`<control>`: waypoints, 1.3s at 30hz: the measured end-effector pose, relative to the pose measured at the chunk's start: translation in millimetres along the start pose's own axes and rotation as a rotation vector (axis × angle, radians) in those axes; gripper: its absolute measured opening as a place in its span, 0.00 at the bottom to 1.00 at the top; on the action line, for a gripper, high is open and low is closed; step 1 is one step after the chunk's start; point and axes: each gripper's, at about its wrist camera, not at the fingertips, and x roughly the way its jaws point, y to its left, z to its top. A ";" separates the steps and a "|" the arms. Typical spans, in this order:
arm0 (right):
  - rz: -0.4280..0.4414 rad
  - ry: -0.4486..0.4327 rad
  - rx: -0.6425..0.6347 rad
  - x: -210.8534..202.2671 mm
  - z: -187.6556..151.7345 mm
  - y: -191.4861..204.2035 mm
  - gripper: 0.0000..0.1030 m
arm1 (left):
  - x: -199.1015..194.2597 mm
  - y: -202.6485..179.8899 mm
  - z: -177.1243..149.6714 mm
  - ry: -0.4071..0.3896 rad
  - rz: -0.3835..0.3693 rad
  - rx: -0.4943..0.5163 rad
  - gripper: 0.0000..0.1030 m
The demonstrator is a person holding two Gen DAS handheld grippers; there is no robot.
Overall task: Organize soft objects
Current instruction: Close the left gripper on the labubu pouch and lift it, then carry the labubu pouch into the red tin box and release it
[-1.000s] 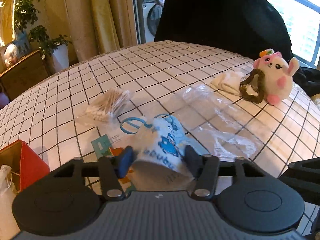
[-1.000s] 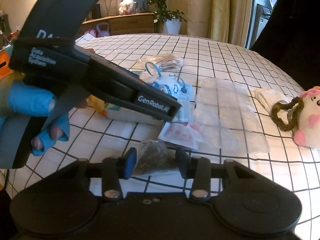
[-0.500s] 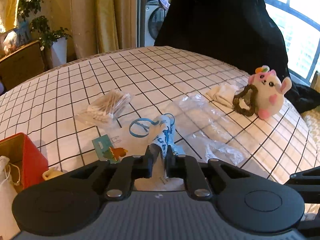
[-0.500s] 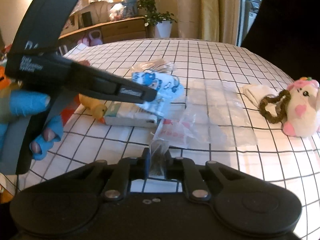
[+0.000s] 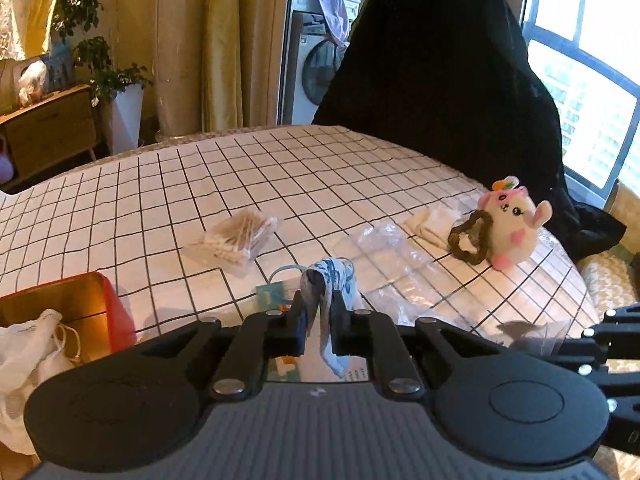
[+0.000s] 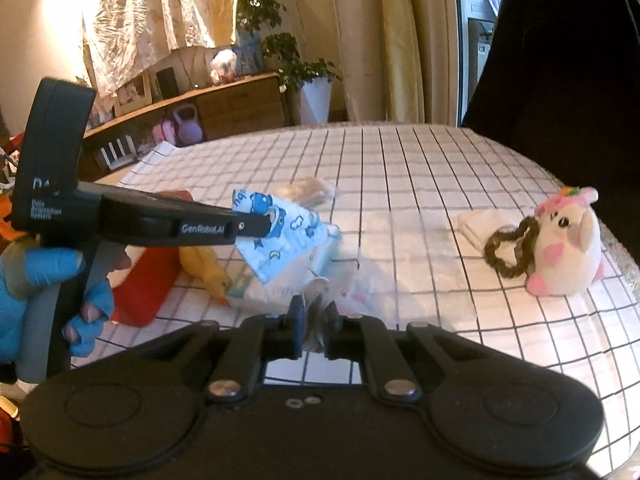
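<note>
I have the left gripper (image 5: 319, 316) pinched on the blue-printed white cloth mask (image 6: 280, 236), lifted off the checked table (image 5: 280, 184) for the red box (image 5: 100, 308), while the right gripper (image 6: 314, 326) clamps a small crinkly clear packet (image 6: 316, 316).

Matt black plastic grippers (image 5: 320, 316) with metal rivets; a soft printed cloth (image 6: 280, 236); glossy clear bags (image 5: 384, 248); a fuzzy plush toy (image 5: 512, 228); checked tablecloth (image 5: 240, 176), smooth fabric.
</note>
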 end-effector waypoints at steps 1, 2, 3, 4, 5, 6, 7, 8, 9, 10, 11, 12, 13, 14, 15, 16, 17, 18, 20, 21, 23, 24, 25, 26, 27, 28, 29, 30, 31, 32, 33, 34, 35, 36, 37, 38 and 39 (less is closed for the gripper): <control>-0.001 -0.007 -0.004 -2.1 1.4 1.4 0.08 | -3.8 1.4 0.3 -0.004 -0.005 -0.005 0.08; 0.000 -0.011 -0.006 -3.9 2.9 2.8 0.08 | -8.4 2.6 0.6 -0.010 -0.009 -0.008 0.08; 0.003 -0.014 -0.007 -5.9 3.4 3.8 0.08 | -13.0 3.6 1.5 -0.019 -0.012 -0.009 0.08; 0.007 -0.019 -0.006 -7.8 4.6 5.3 0.08 | -19.3 5.1 2.8 -0.031 -0.014 -0.010 0.08; 0.009 -0.022 -0.007 -8.4 4.8 7.4 0.08 | -24.1 6.8 3.9 -0.036 -0.015 -0.011 0.07; 0.008 -0.027 -0.012 -10.4 6.2 9.4 0.08 | -29.7 8.8 5.8 -0.043 -0.020 -0.015 0.07; 0.009 -0.032 -0.017 -12.3 8.0 11.2 0.08 | -35.5 10.7 7.4 -0.052 -0.027 -0.022 0.07; 0.010 -0.037 -0.021 -13.8 9.7 13.2 0.08 | -40.4 12.3 9.0 -0.058 -0.034 -0.028 0.07; 0.007 -0.043 -0.028 -15.2 12.0 15.4 0.08 | -45.2 14.1 11.1 -0.064 -0.039 -0.034 0.07; 0.005 -0.047 -0.034 -15.8 13.9 17.3 0.08 | -50.5 16.1 14.2 -0.070 -0.048 -0.041 0.07; 0.005 -0.051 -0.034 -16.2 14.7 19.3 0.08 | -53.7 17.7 17.3 -0.074 -0.056 -0.048 0.07; 0.008 -0.054 -0.034 -16.8 16.2 20.5 0.08 | -57.9 19.8 21.2 -0.081 -0.066 -0.058 0.07; 0.009 -0.058 -0.034 -18.0 17.5 21.7 0.08 | -62.7 22.1 25.3 -0.090 -0.073 -0.066 0.07; 0.008 -0.062 -0.036 -18.7 18.7 22.9 0.08 | -66.6 23.8 29.3 -0.099 -0.078 -0.068 0.07; 0.005 -0.066 -0.040 -18.8 19.1 23.5 0.08 | -70.6 25.1 33.1 -0.109 -0.082 -0.070 0.07; 0.004 -0.069 -0.041 -19.3 19.8 24.1 0.08 | -74.8 26.4 37.2 -0.117 -0.087 -0.071 0.07; 0.004 -0.072 -0.039 -20.0 20.2 24.6 0.08 | -77.9 27.1 41.0 -0.123 -0.092 -0.071 0.07; 0.005 -0.074 -0.038 -20.3 20.1 23.5 0.08 | -81.1 27.5 44.6 -0.131 -0.095 -0.070 0.07; 0.001 -0.079 -0.040 -21.3 21.6 24.6 0.08 | -87.0 28.1 51.4 -0.152 -0.102 -0.066 0.07; 0.001 -0.081 -0.042 -22.2 22.3 25.3 0.08 | -89.4 27.5 55.1 -0.161 -0.103 -0.062 0.07; 0.000 -0.085 -0.041 -22.9 24.6 25.7 0.08 | -91.8 27.9 63.6 -0.174 -0.109 -0.061 0.07; 0.000 -0.088 -0.041 -24.8 24.9 27.5 0.08 | -92.2 28.2 67.9 -0.178 -0.110 -0.062 0.07; 0.001 -0.091 -0.041 -25.4 26.2 27.7 0.08 | -92.9 28.4 72.2 -0.181 -0.107 -0.064 0.07; 0.003 -0.094 -0.040 -26.1 27.5 28.0 0.08 | -94.4 29.3 75.6 -0.184 -0.108 -0.068 0.07; 0.008 -0.095 -0.037 -27.4 27.7 28.7 0.08 | -96.8 30.5 78.6 -0.186 -0.113 -0.071 0.07; 0.016 -0.095 -0.034 -28.5 29.5 29.7 0.08 | -98.9 31.4 80.3 -0.187 -0.112 -0.069 0.07; 0.021 -0.096 -0.035 -29.2 31.3 31.1 0.08 | -101.8 32.5 81.6 -0.187 -0.105 -0.065 0.07; 0.026 -0.097 -0.037 -30.2 33.8 32.9 0.08 | -104.5 33.9 81.6 -0.185 -0.100 -0.063 0.07; 0.033 -0.098 -0.040 -31.2 36.5 34.9 0.08 | -108.0 36.4 81.8 -0.182 -0.098 -0.061 0.07; 0.043 -0.100 -0.046 -32.5 40.0 37.7 0.08 | -110.8 37.9 81.2 -0.179 -0.094 -0.059 0.07; 0.049 -0.103 -0.053 -33.5 42.0 40.6 0.08 | -114.1 40.2 80.5 -0.176 -0.088 -0.056 0.07; 0.055 -0.108 -0.064 -34.8 45.4 44.1 0.08 | -117.9 43.1 79.0 -0.172 -0.080 -0.050 0.07; 0.064 -0.114 -0.076 -35.8 48.9 47.9 0.08 | -122.1 46.0 77.0 -0.169 -0.070 -0.045 0.07; 0.075 -0.118 -0.084 -36.9 52.7 51.4 0.08 | -126.1 49.8 75.0 -0.166 -0.060 -0.041 0.07; 0.086 -0.122 -0.090 -37.7 55.7 55.2 0.08 | -129.6 53.3 73.2 -0.163 -0.054 -0.040 0.07; 0.095 -0.125 -0.095 -38.2 58.8 58.9 0.08 | -133.1 57.2 70.9 -0.161 -0.045 -0.037 0.07; 0.107 -0.129 -0.104 -37.3 62.1 64.0 0.08 | -136.7 61.5 68.2 -0.160 -0.033 -0.033 0.07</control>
